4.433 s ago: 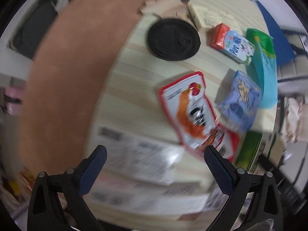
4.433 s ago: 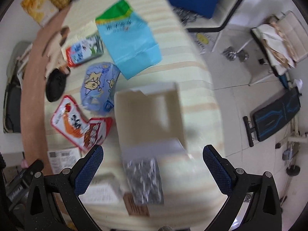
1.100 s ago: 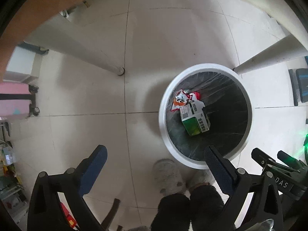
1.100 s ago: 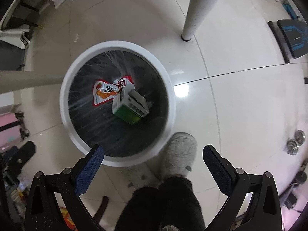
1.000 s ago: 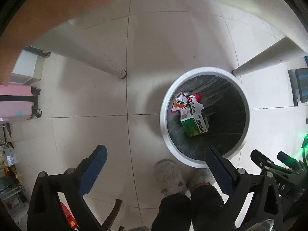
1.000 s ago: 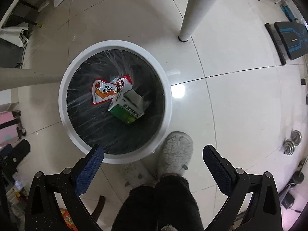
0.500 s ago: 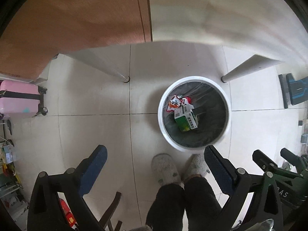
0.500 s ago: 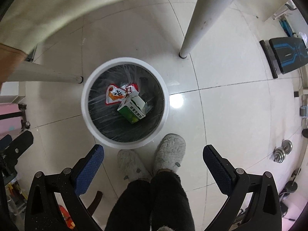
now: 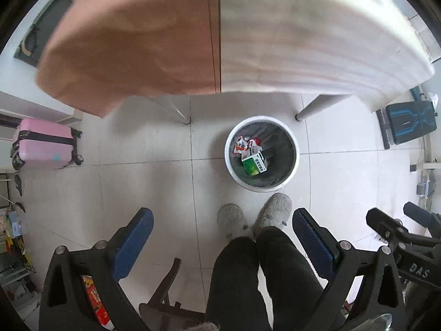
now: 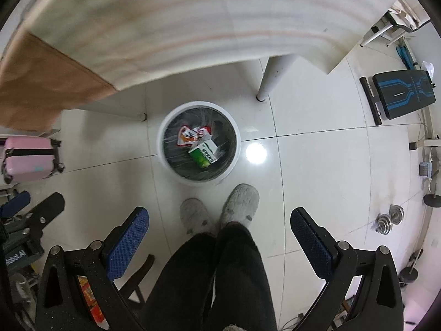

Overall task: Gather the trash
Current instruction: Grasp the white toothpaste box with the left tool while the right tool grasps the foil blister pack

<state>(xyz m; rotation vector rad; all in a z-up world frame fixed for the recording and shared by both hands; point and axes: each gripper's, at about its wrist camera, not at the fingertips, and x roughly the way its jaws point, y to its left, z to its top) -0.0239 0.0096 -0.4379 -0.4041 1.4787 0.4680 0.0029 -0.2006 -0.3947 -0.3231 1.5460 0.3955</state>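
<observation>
A white round trash bin (image 9: 228, 162) with a black liner stands on the tiled floor; it also shows in the right wrist view (image 10: 162, 154). Inside lie a green and white carton (image 9: 254, 162) (image 10: 203, 154) and a red and white snack wrapper (image 9: 242, 145) (image 10: 187, 135). My left gripper (image 9: 219, 234) is open and empty, high above the floor. My right gripper (image 10: 219, 230) is open and empty, also high above the bin.
The table edge (image 9: 303, 55) (image 10: 193, 35) with a brown cloth (image 9: 132, 44) hangs over the bin. The person's legs and grey slippers (image 9: 273, 209) (image 10: 239, 201) stand by the bin. A pink suitcase (image 9: 44, 143), a blue bench (image 10: 405, 93) and weights (image 10: 388, 218) lie around.
Both grippers have risen away from the bin, which now looks smaller. The table edge has come into view at the top. Earlier they were over the table's trash.
</observation>
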